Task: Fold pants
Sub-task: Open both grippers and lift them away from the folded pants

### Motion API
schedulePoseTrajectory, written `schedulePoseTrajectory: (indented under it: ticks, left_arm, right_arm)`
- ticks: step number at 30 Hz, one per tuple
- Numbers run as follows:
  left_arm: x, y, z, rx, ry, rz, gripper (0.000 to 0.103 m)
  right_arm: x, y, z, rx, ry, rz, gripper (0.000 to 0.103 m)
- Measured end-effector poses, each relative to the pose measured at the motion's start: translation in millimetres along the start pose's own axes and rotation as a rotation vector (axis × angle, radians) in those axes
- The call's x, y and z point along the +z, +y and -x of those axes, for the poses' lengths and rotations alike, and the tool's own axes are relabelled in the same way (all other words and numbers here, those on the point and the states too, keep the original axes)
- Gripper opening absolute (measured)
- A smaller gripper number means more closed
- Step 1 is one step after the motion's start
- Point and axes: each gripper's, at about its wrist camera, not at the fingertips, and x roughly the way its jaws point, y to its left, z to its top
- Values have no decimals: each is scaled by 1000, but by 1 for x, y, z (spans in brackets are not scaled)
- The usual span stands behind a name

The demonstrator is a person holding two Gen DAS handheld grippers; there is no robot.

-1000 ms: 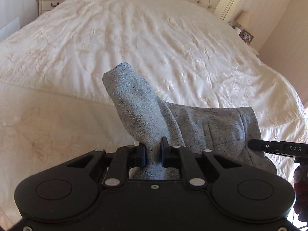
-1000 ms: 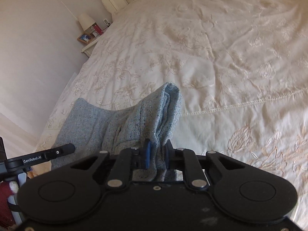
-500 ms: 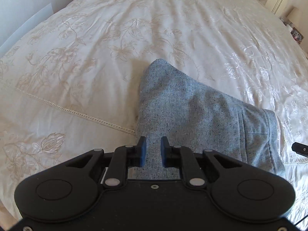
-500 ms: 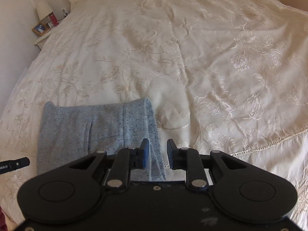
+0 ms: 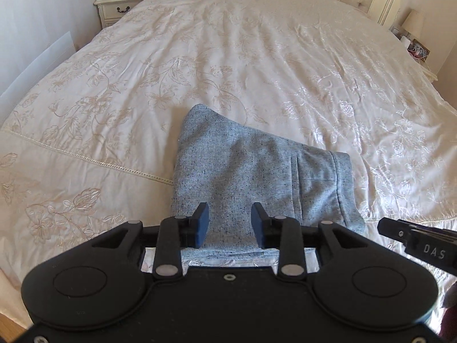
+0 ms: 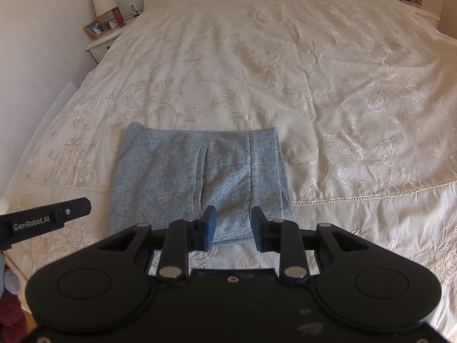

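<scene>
Now lying released and folded near bed (image 5: 257,57) front edge: pants (image 5: 257,177). Opening, gripping nothing: left gripper (image 5: 230,224), right gripper (image 6: 234,225) jaws, both above cloth. Risking snagging near hem while withdrawing, undoing fold.

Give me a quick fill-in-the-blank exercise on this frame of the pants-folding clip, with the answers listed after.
1. The folded pants lie on the ____.
2. The pants are ____ in colour.
3. Nothing is pinched in the left gripper or the right gripper; the jaws of both are ____.
4. On the nightstand beside the bed stands a lamp and a framed ____.

Missing words: bed; grey; opening; photo
</scene>
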Motion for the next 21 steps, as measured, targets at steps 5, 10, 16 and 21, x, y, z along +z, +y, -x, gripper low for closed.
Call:
schedulePoseTrajectory:
  ticks: [5,10,16,21]
  left_arm:
    - [-10,-9,21,25,-9,-13,50]
    - [-21,-13,39,62,-45,-37,51]
    - [-28,-10,47,74,-51,-21,52]
    - [-31,-10,53,74,-63,-10,52]
  right_arm:
    - [-10,12,21,12,-18,36,31]
    - [-17,19,40,14,-46,51,32]
    - [-24,24,54,9,-69,65,32]
    - [-31,26,60,8,-73,70,33]
